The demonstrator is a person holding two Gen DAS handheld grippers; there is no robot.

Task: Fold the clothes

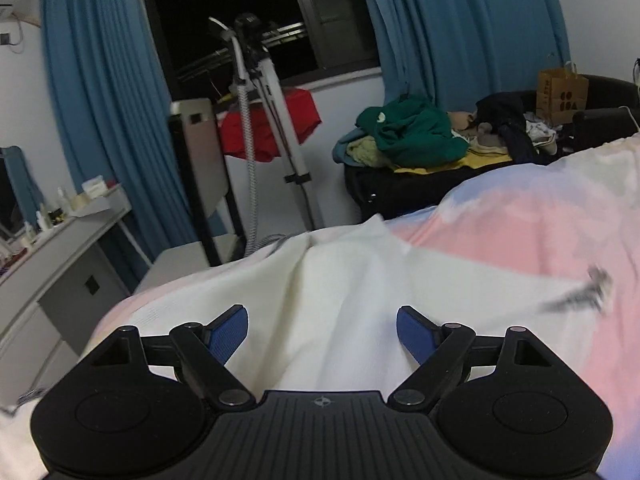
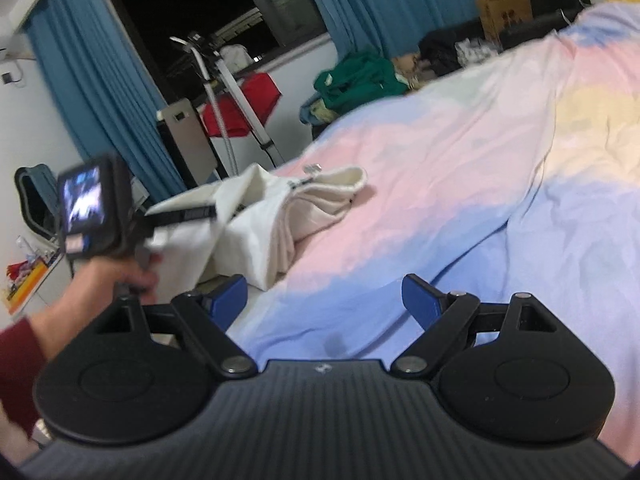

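Note:
A cream-white garment (image 1: 336, 300) lies crumpled on the pastel bedsheet (image 1: 520, 224). My left gripper (image 1: 322, 330) is open just above it, its blue pads apart and holding nothing. In the right wrist view the same garment (image 2: 276, 216) is bunched at the bed's left edge, and the left gripper's body (image 2: 100, 208), held in a hand, hovers over its left part. My right gripper (image 2: 324, 300) is open and empty over the blue part of the sheet (image 2: 500, 248), to the right of the garment and apart from it.
A pile of clothes with a green garment (image 1: 416, 132) lies on a black case beyond the bed. A garment steamer stand (image 1: 256, 120) with a red cloth (image 1: 272, 128) stands by the window. A grey desk (image 1: 60, 248) with bottles is at the left.

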